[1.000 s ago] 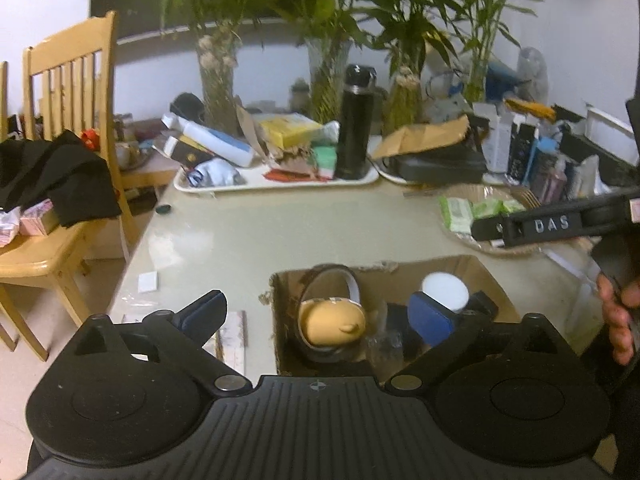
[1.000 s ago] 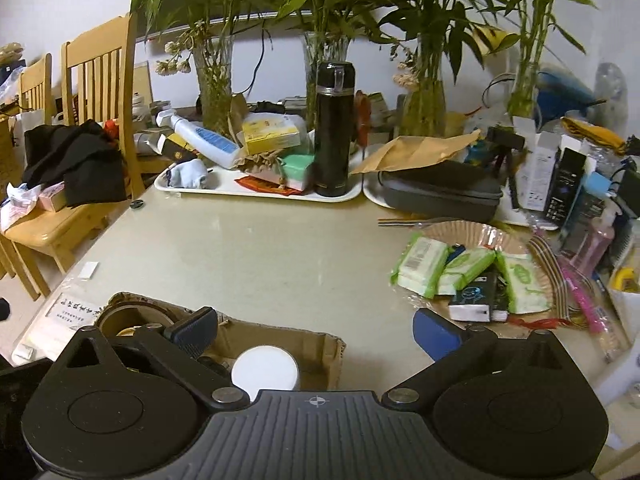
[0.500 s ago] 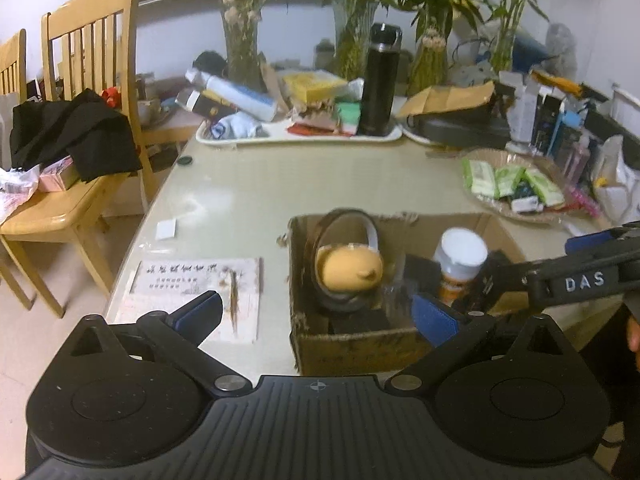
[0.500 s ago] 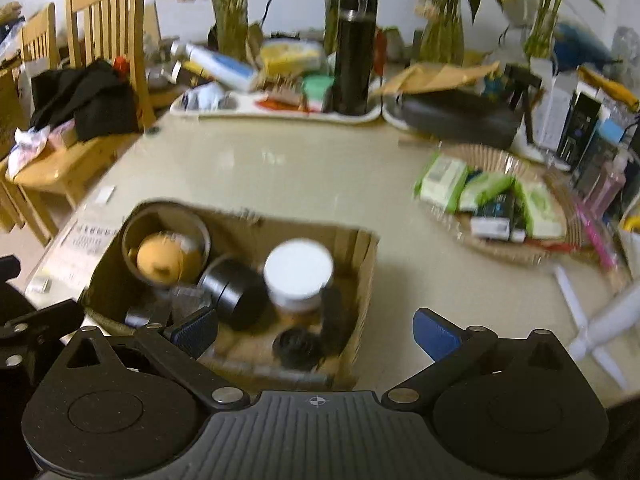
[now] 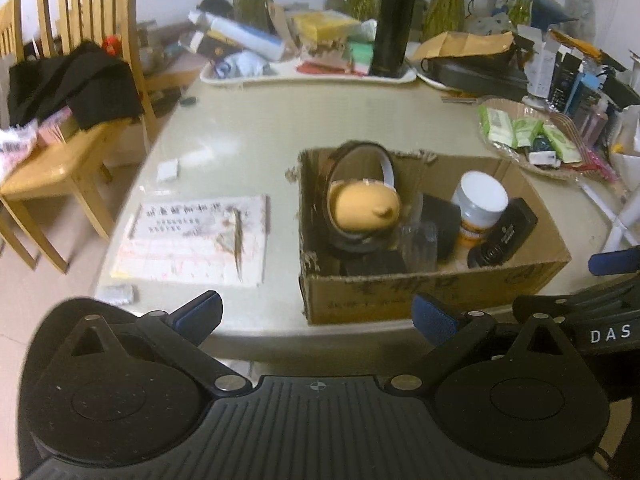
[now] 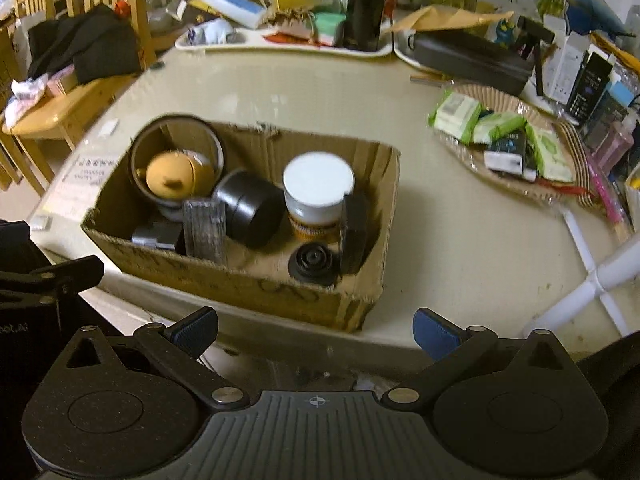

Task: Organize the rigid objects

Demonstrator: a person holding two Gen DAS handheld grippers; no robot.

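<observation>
Both tools are held released and empty, short of the table's near edge: the left tool is aimed at the near wall of a cardboard box, the right tool at the box's near right corner. Nothing is seen between the blue fingertips and the box. The right tool is partly seen at the right edge of the left view.

The box is set on the table near its front edge. In it are seen a dark round holder with a yellow ball inside, a black cylinder lying on its side, a white-lidded jar standing upright, a black cap on the floor of the box, and a black flat case leaned beside the jar.

Left of the box a printed sheet is laid flat. Well to the right, a wicker tray of green packets is found. At the far edge, a white tray with a black flask is placed. A chair draped with dark cloth stands at the left.
</observation>
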